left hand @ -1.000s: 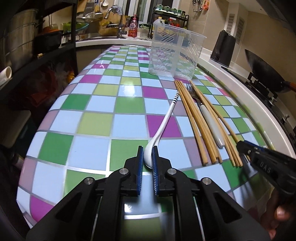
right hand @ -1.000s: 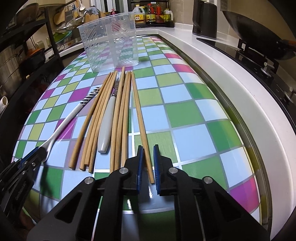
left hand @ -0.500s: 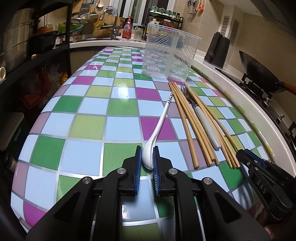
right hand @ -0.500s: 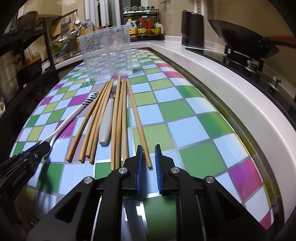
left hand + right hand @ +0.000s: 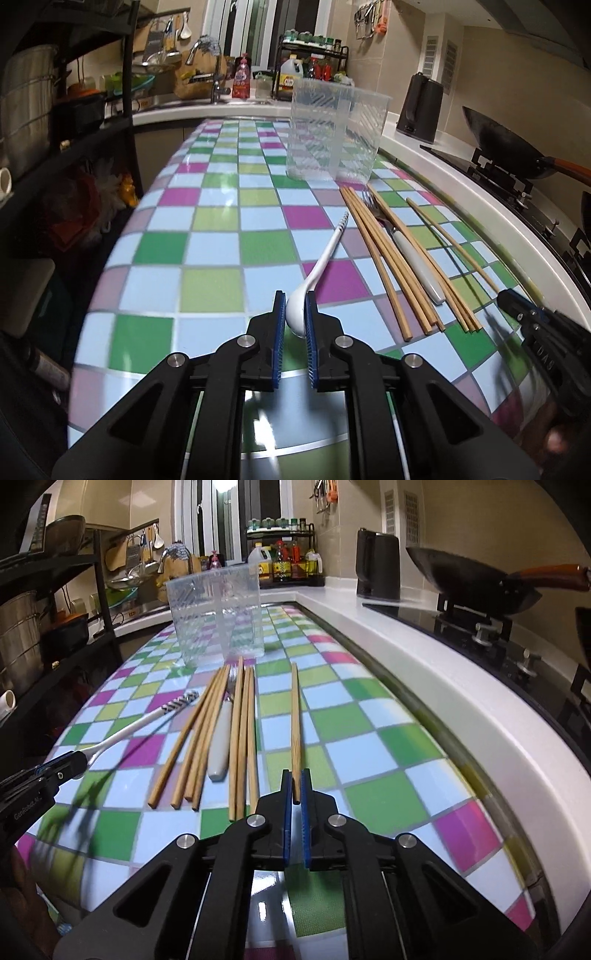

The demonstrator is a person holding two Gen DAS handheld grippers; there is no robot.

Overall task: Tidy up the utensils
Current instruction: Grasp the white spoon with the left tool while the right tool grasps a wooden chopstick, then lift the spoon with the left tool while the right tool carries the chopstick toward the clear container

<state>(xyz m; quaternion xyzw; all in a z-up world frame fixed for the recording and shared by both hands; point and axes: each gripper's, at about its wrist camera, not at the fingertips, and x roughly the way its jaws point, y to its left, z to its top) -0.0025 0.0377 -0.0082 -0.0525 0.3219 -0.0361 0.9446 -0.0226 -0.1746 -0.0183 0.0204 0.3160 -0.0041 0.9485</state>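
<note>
The left gripper (image 5: 294, 314) clamps the white spoon (image 5: 317, 269) by its bowl; the right gripper (image 5: 295, 790) has just closed on one chopstick (image 5: 295, 716), right of the bundle (image 5: 221, 731). Both are held near one end, so they may swing or slip before reaching the clear container (image 5: 218, 616) beyond the bundle.

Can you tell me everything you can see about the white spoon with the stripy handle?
The white spoon looks like glossy ceramic, or maybe plastic. It has a rounded bowl, a long thin handle and dark stripes at the handle's far end. Its bowl is pinched between the blue pads of the left gripper, which is shut on it. The handle slants away toward the clear plastic container, left of the wooden chopsticks, which it doesn't touch. Whether it is lifted off the checkered tabletop cannot be told.
</note>
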